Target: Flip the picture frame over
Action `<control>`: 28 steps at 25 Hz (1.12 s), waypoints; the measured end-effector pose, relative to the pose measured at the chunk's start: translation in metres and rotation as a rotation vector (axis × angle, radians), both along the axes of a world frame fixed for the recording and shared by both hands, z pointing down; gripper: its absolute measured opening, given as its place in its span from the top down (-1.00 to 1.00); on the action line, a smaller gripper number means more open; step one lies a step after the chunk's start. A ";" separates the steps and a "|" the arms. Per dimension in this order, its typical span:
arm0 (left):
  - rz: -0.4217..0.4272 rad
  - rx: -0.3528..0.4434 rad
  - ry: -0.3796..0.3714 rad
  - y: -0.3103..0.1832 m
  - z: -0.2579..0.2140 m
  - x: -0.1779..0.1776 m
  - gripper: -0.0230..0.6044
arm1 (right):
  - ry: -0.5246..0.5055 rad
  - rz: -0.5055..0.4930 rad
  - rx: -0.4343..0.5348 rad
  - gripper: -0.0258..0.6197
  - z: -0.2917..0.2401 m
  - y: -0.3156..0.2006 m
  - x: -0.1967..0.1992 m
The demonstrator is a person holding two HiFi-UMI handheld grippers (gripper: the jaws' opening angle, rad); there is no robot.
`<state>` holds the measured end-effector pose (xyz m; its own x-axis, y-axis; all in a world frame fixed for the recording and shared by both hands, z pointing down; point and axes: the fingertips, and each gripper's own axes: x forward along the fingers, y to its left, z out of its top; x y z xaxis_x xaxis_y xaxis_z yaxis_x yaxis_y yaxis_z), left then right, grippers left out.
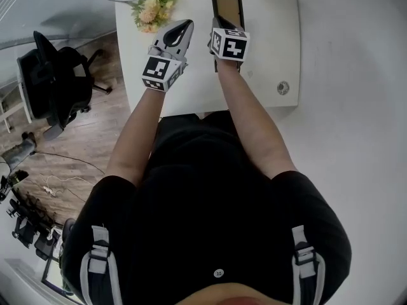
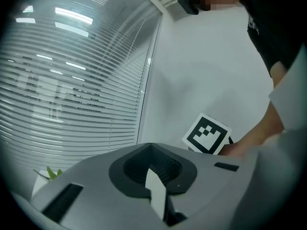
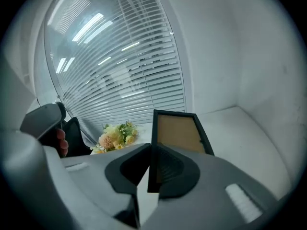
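Observation:
The picture frame (image 1: 227, 6) is black with a brown board face and lies lengthways over the white table (image 1: 273, 43), far of my hands. My right gripper (image 1: 224, 24) is shut on its near edge. In the right gripper view the frame (image 3: 178, 132) rises tilted out of the right gripper (image 3: 149, 172), with its thin black edge pinched between the jaws. My left gripper (image 1: 184, 27) hovers just left of the frame and does not touch it. In its own view the left gripper (image 2: 154, 186) shows only a narrow slit and nothing held.
A bunch of yellow and pink flowers (image 1: 152, 8) lies at the table's far left corner, beside the left gripper, and shows as flowers (image 3: 114, 138) in the right gripper view. A round grommet (image 1: 283, 88) sits near the table's right front. A black office chair (image 1: 54, 81) stands on the left.

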<state>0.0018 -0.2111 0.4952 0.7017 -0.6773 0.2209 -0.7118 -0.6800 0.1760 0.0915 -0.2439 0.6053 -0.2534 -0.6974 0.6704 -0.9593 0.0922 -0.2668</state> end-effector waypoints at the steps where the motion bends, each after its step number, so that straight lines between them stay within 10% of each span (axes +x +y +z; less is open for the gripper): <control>1: 0.000 0.002 -0.002 0.002 -0.001 0.001 0.92 | -0.016 -0.001 0.000 0.76 -0.002 0.002 0.001; 28: -0.008 0.025 0.002 0.012 -0.005 0.028 0.92 | -0.618 -0.016 -0.051 0.77 -0.036 0.038 0.002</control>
